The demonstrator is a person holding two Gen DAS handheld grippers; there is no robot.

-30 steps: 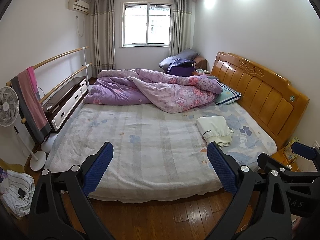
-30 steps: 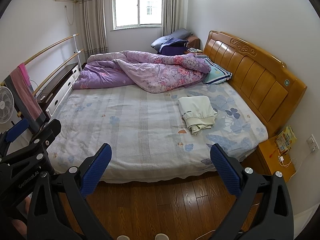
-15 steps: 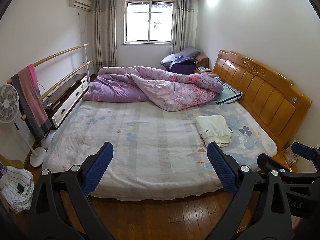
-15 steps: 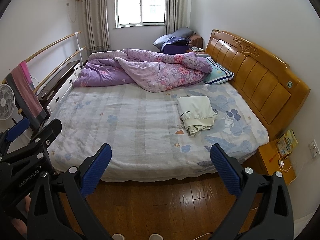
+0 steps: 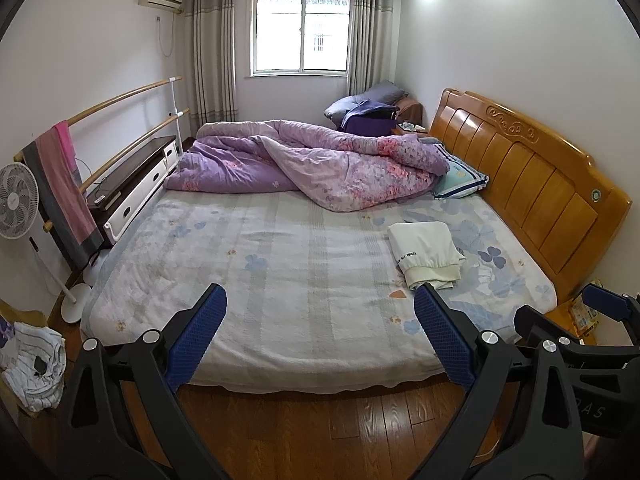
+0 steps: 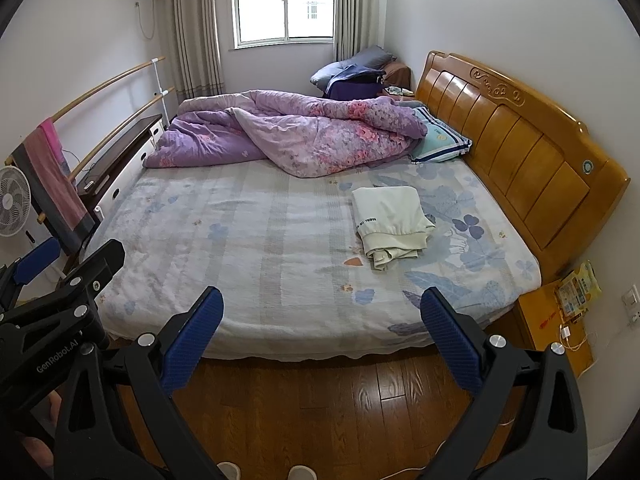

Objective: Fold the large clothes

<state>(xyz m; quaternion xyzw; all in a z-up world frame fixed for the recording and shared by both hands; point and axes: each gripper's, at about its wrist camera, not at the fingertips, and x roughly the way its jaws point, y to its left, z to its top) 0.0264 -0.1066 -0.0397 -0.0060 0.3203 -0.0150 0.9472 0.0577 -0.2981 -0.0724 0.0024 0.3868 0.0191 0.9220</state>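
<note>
As both grippers draw back from the bed [image 5: 280,264], the room widens in view: left gripper [image 5: 320,330] and right gripper [image 6: 322,330] hold jaws open and empty, the cream garment [image 6: 390,220] lying folded near the headboard [image 6: 520,152], apparently finished.

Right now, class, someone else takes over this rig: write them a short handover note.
Left claw: open, empty, held off the side of the bed.
Right claw: open, empty, beside it.
Cream garment: already folded, lying on the sheet toward the headboard.
Purple quilt: bunched along the far side.
Left: striped clothes heaped on the floor look unfolded; nothing gripped yet.
</note>
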